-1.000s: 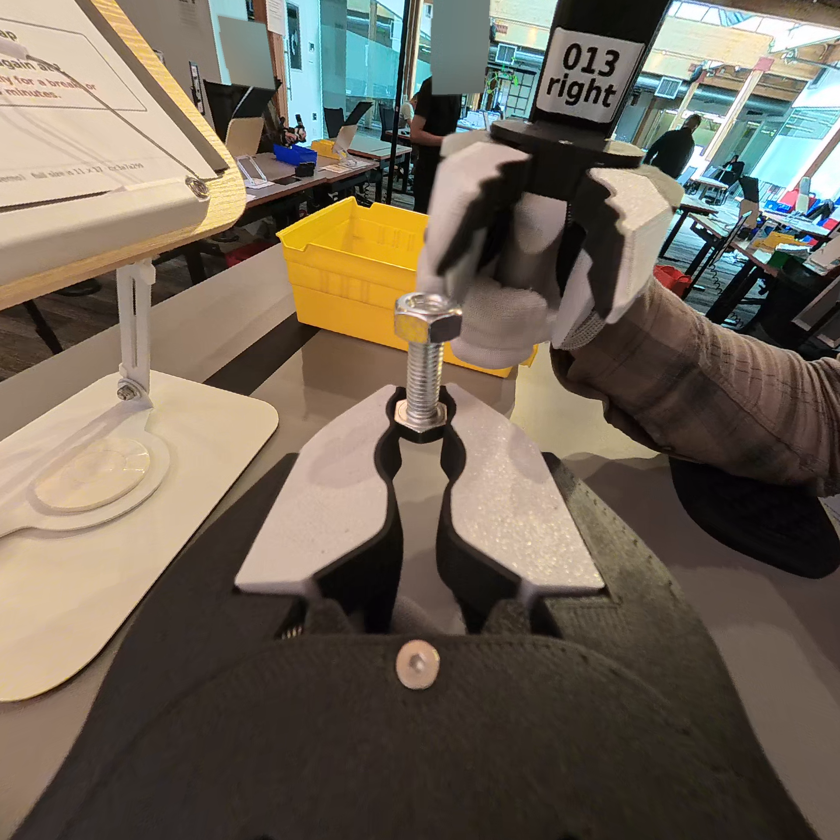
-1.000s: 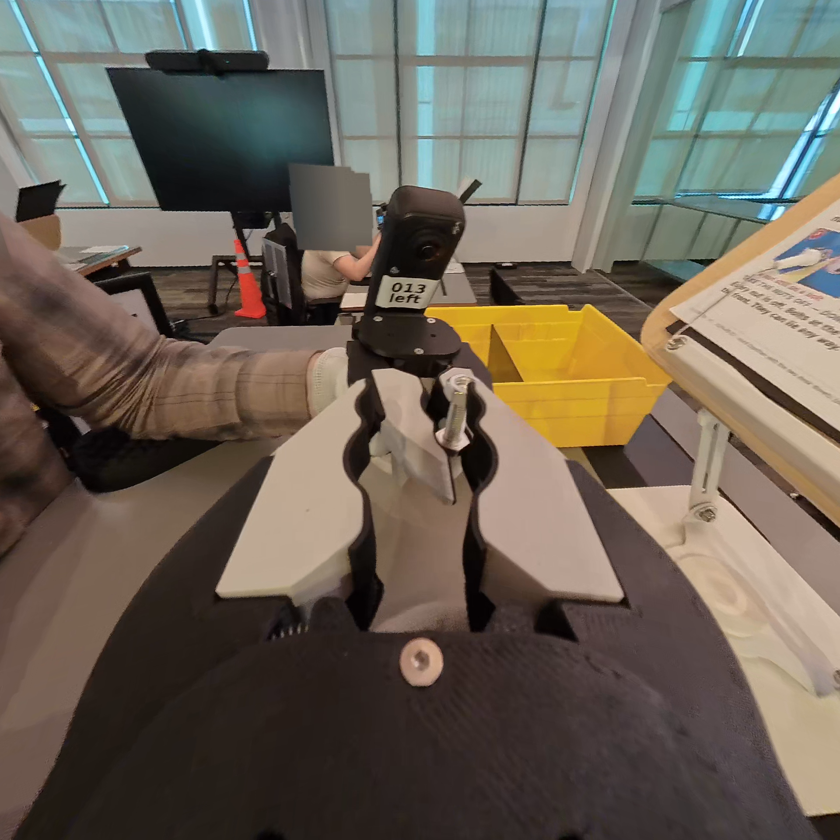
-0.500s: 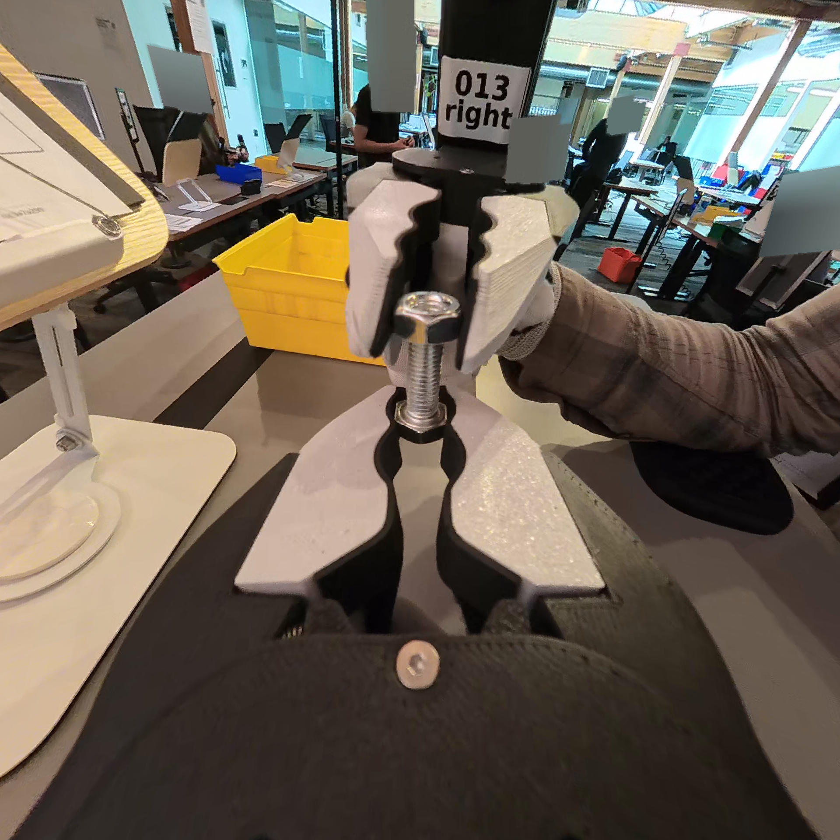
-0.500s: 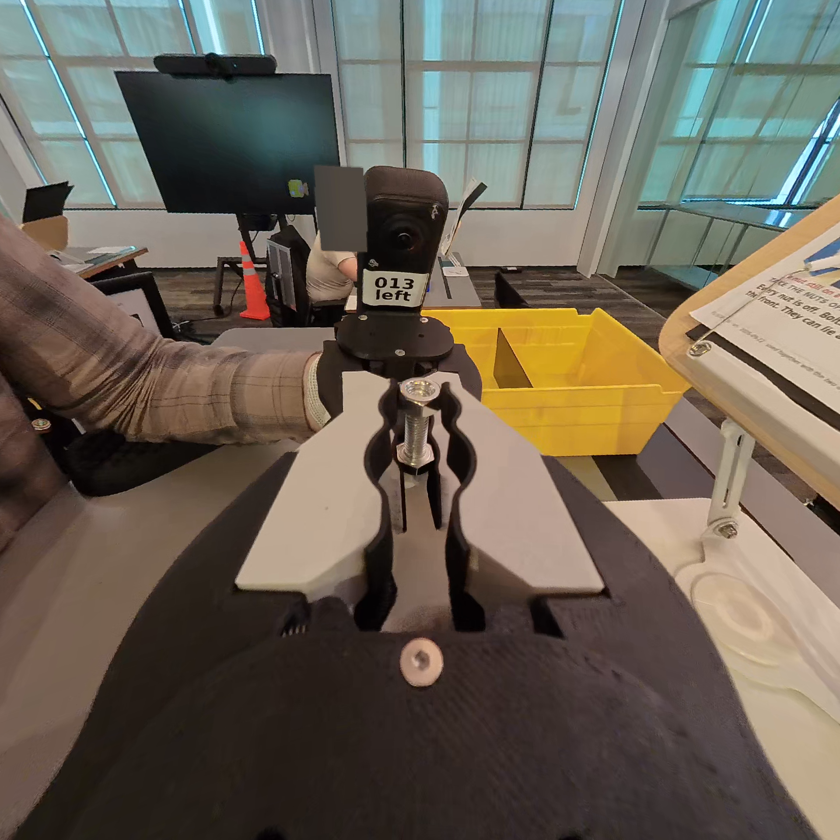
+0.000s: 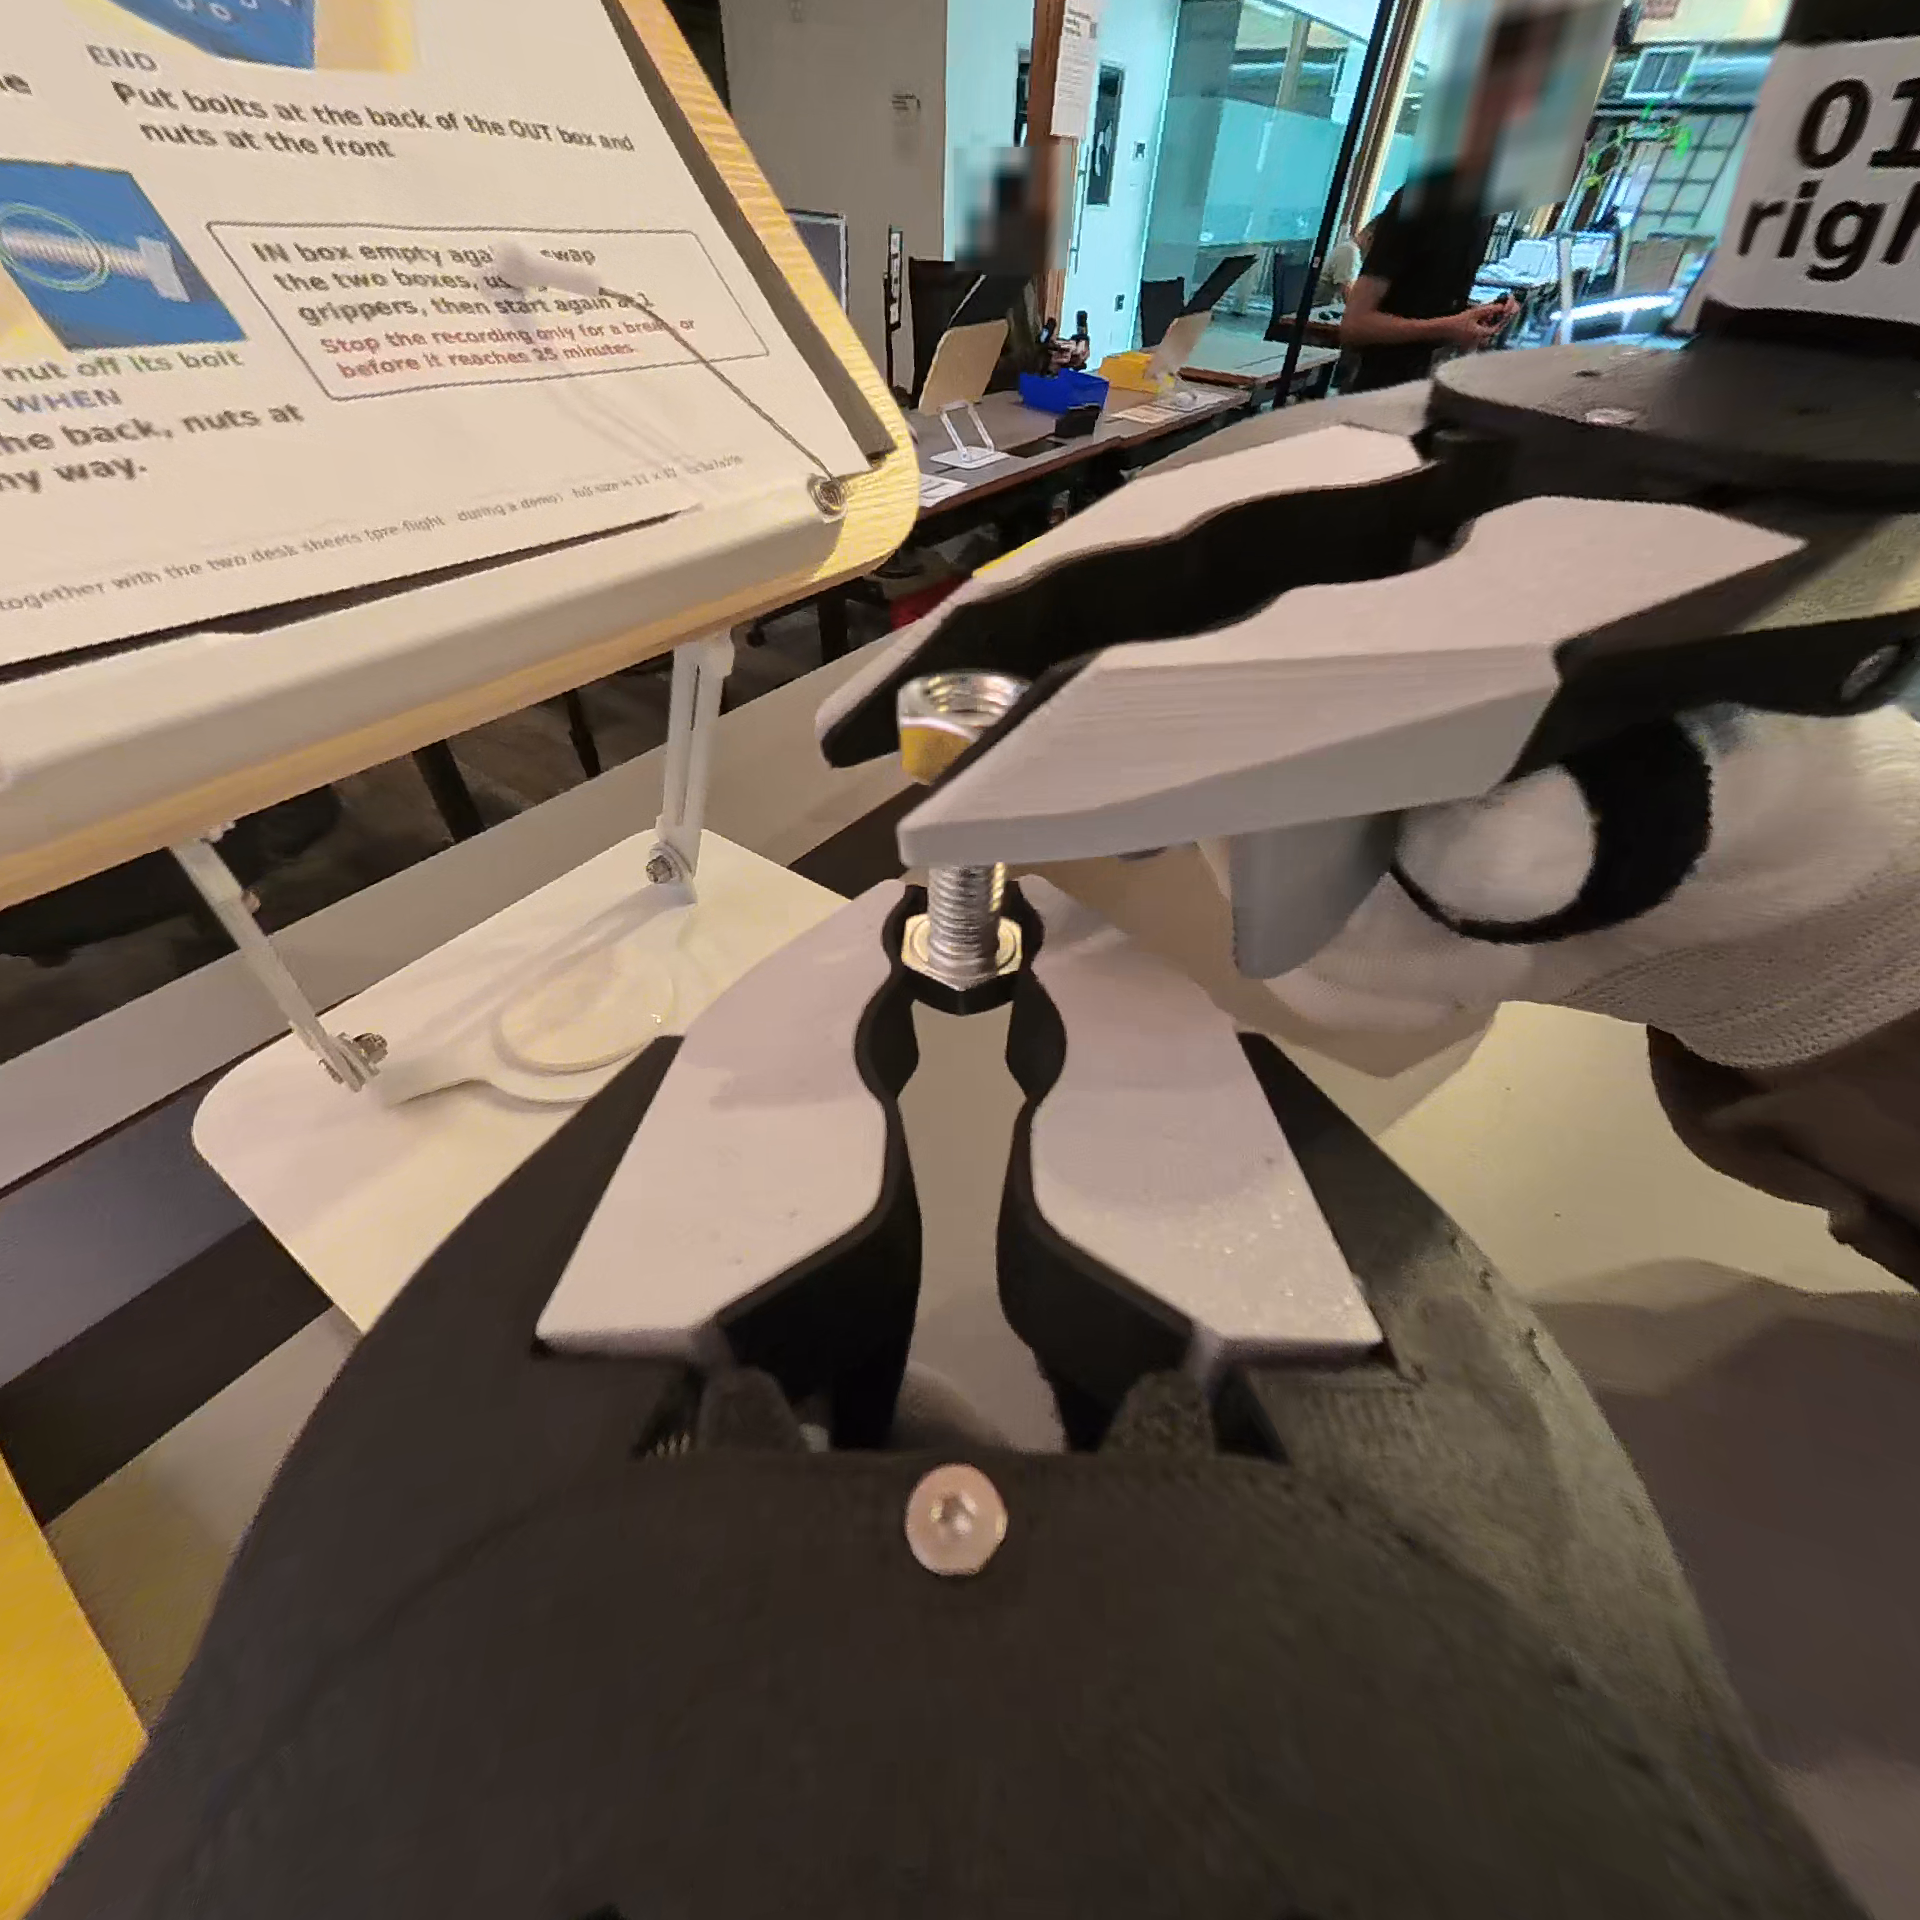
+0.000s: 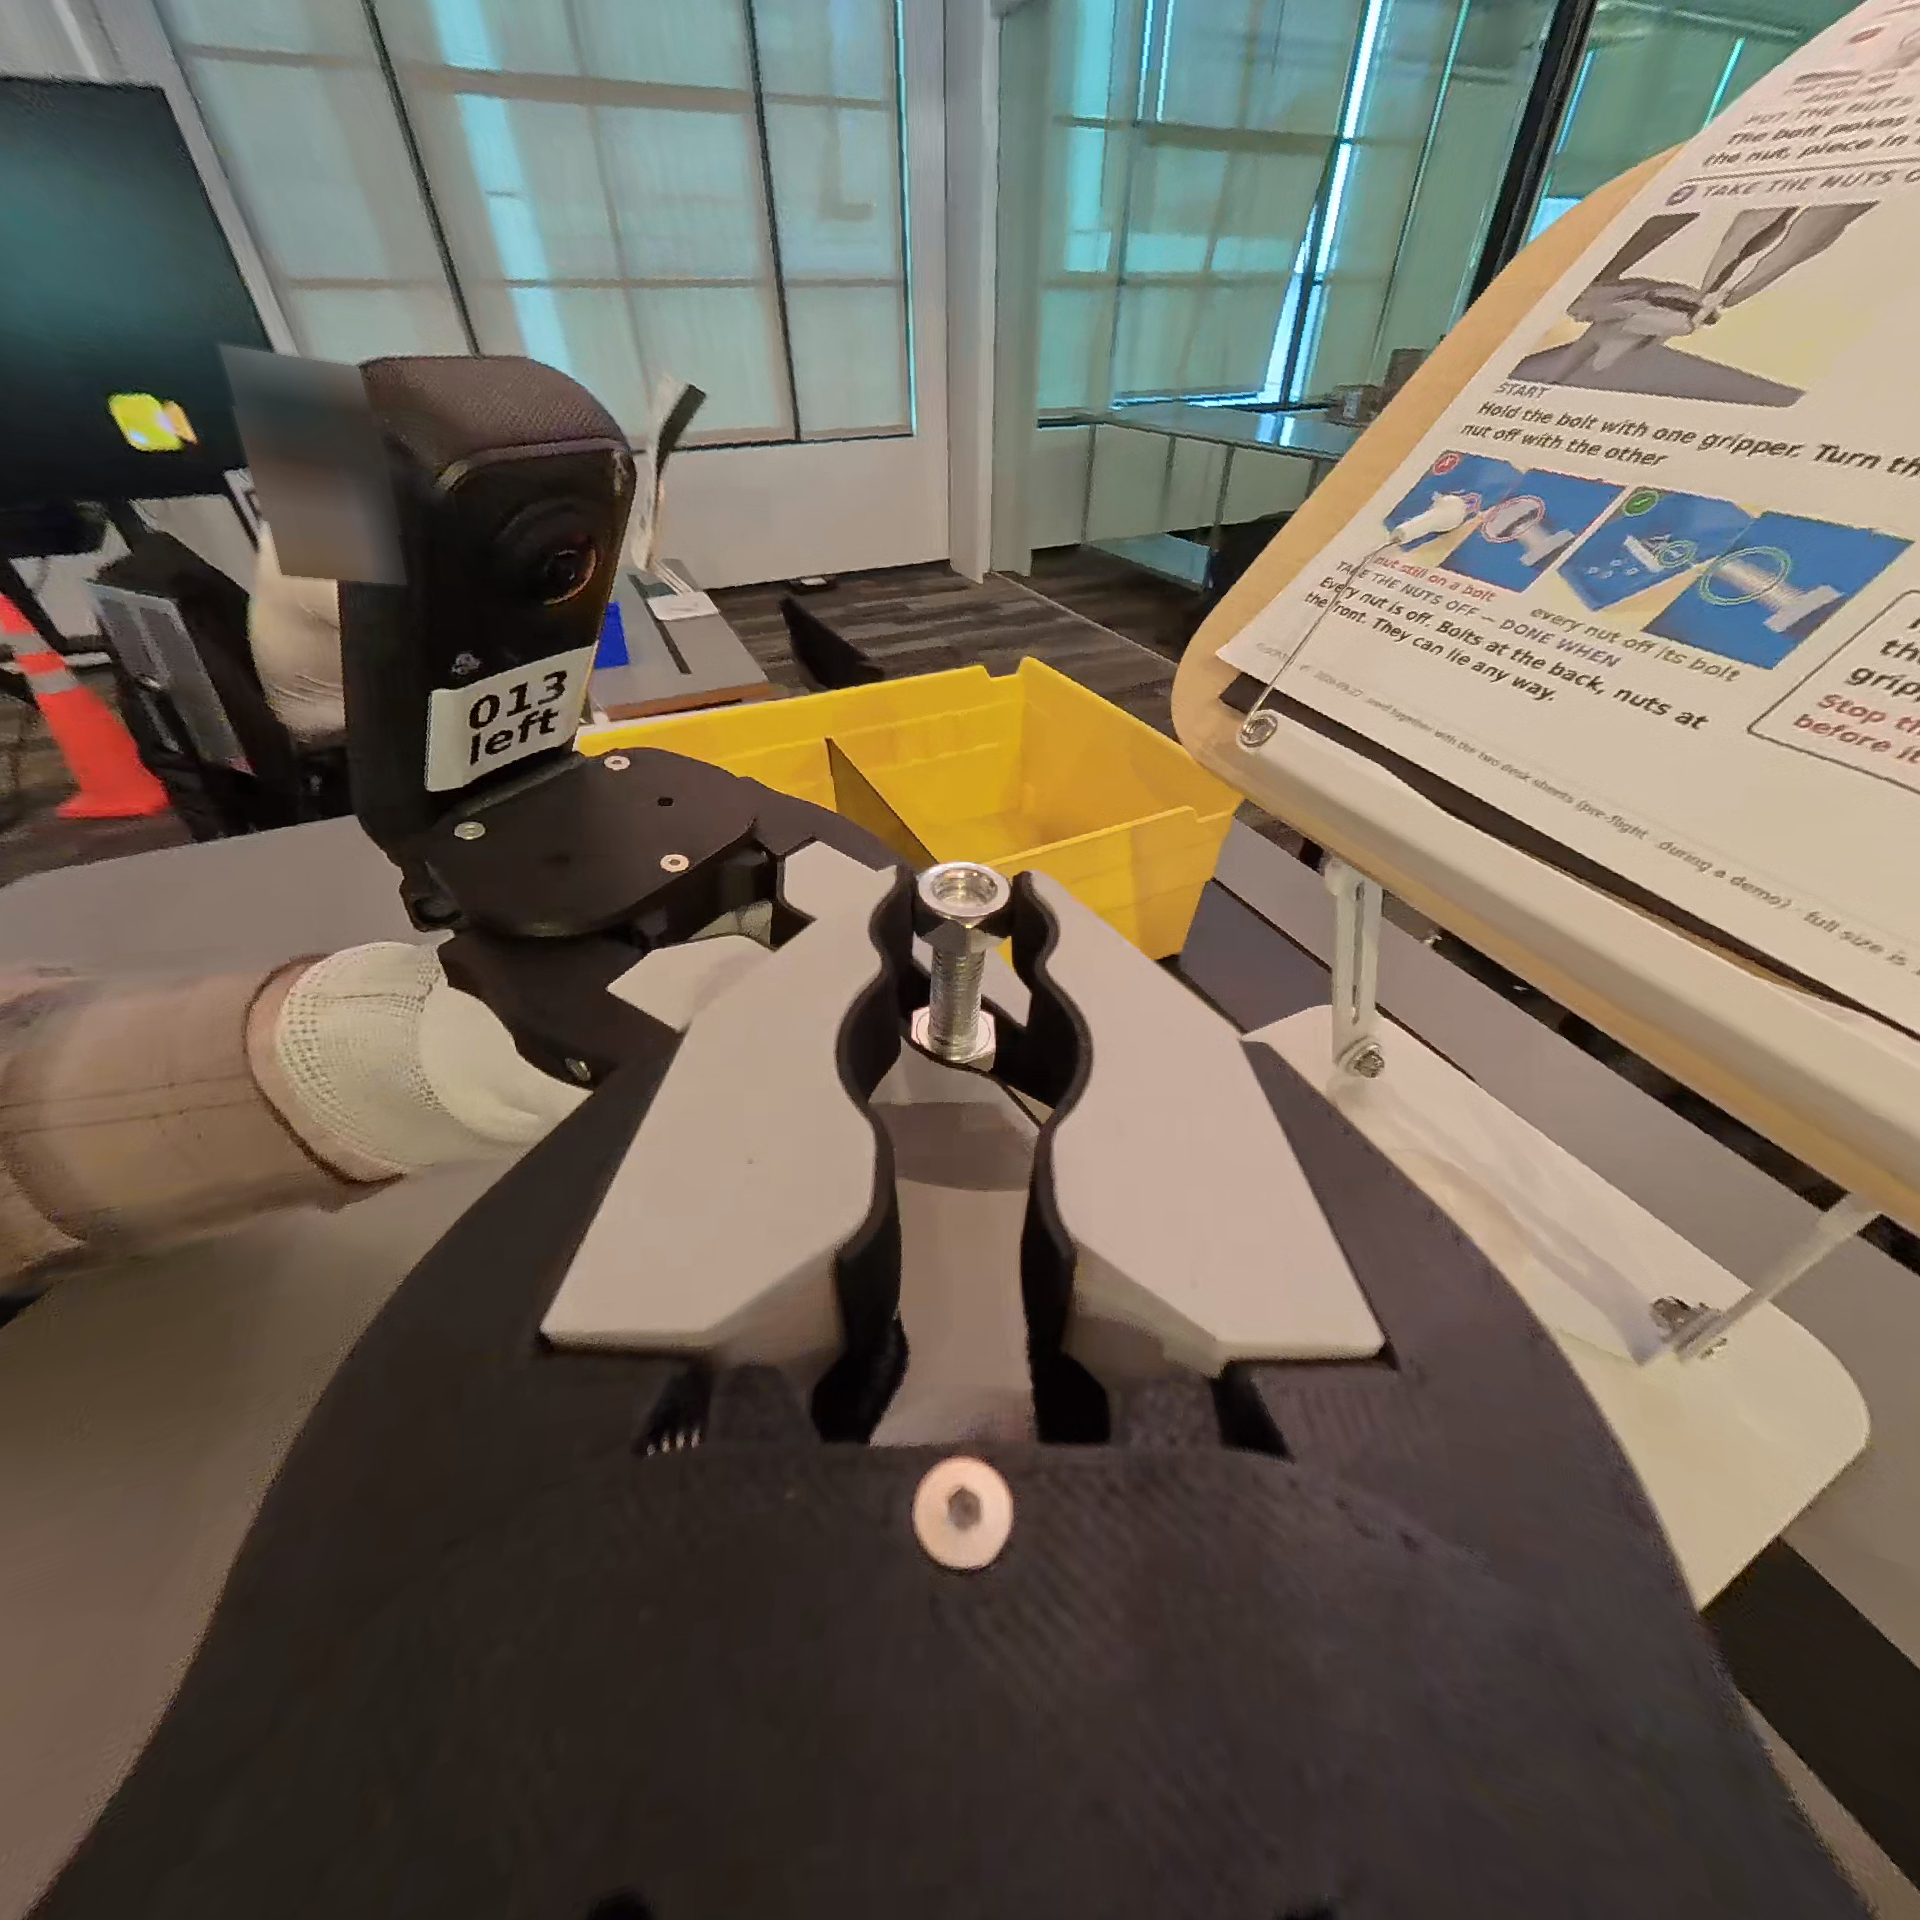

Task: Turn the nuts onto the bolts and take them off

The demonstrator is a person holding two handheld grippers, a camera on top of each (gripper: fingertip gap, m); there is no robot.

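A: What is being gripped, and by what?

B: The bolt [image 5: 964, 914] is held upright between the two grippers above the table. The nut [image 5: 961, 954] at the shaft's lower end is pinched by the left gripper [image 5: 961, 987]; the hexagonal bolt head [image 6: 962, 902] at the top is clamped by the right gripper [image 6: 964, 914].

A: What could go wrong?

B: A slip is judged possible if either pinch is eased during turning; the bolt could then be dropped onto the table. Threads could bind if the grippers are tilted against each other.

A: What is shown in only one view?

B: The yellow bin [image 6: 1039, 769] with its divider is seen only in the right wrist view; the right gripper's side profile is seen only in the left wrist view.
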